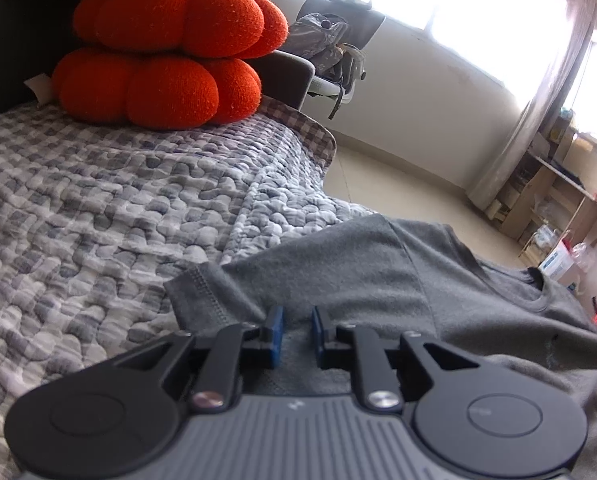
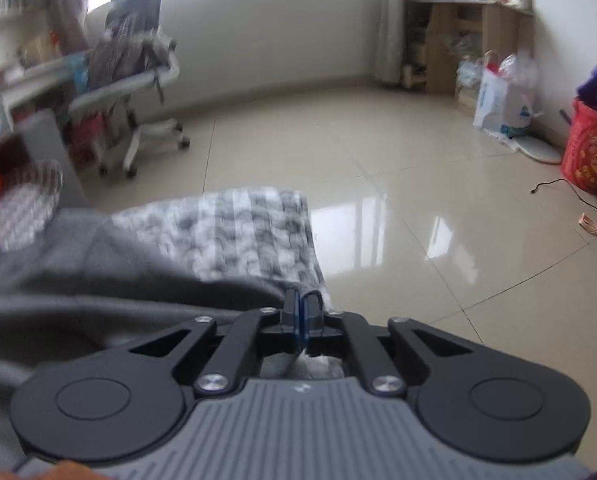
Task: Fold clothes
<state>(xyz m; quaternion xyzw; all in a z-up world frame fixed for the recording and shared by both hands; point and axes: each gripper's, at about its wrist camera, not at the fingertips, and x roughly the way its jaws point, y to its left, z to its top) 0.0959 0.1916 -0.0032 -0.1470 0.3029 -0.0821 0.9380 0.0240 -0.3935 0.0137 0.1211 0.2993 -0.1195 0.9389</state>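
A grey T-shirt [image 1: 378, 272] lies on the bed, its sleeve hem to the left and its collar to the right in the left wrist view. My left gripper [image 1: 297, 332] is open, its blue pads a small gap apart just over the shirt's fabric below the sleeve. In the right wrist view the same grey T-shirt [image 2: 110, 276] lies to the left, and my right gripper [image 2: 301, 312] is shut on an edge of it near the bed's corner. This view is blurred.
A grey checked quilt [image 1: 98, 208] covers the bed, with two orange pumpkin cushions [image 1: 166, 52] and a pillow at its head. An office chair [image 2: 138, 80] piled with clothes stands on the tiled floor [image 2: 418, 208]. Shelves, bags and a red bucket [image 2: 590, 152] line the far wall.
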